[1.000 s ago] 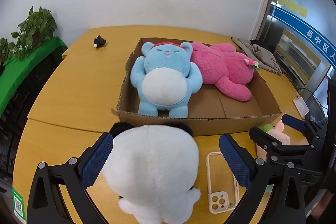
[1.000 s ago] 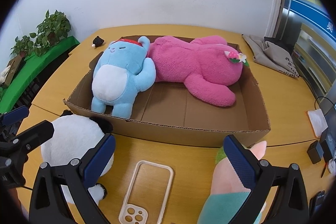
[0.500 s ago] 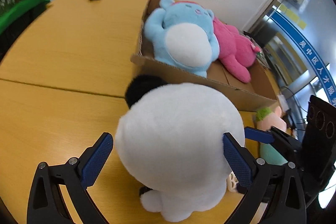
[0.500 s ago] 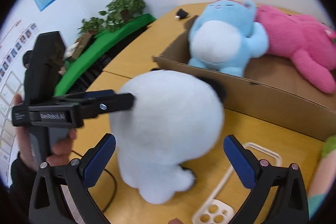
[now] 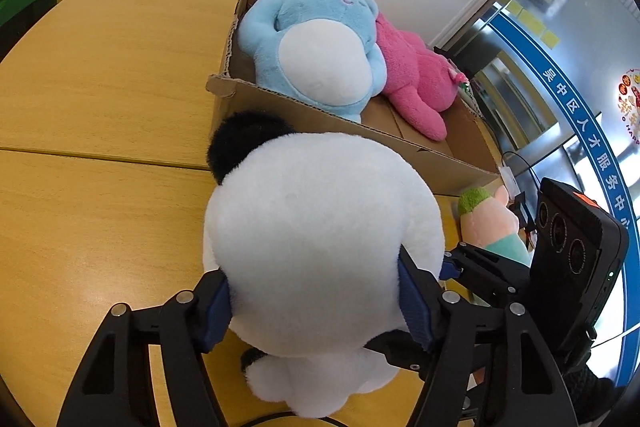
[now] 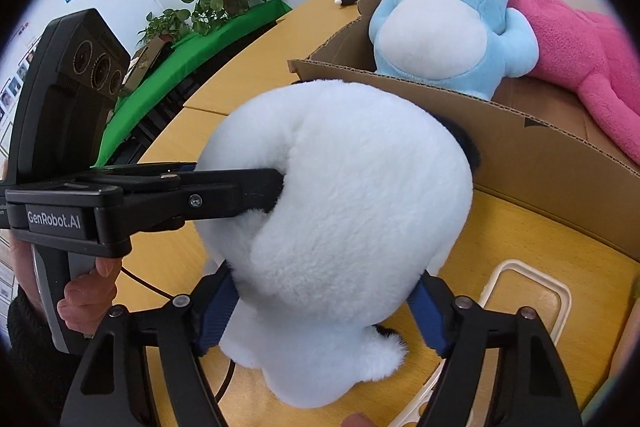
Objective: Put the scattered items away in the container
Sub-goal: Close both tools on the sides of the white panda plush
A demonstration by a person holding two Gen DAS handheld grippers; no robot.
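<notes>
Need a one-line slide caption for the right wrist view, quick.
Both grippers, right and left, squeeze the white panda plush beside the cardboard box holding blue and pink plushies.
</notes>
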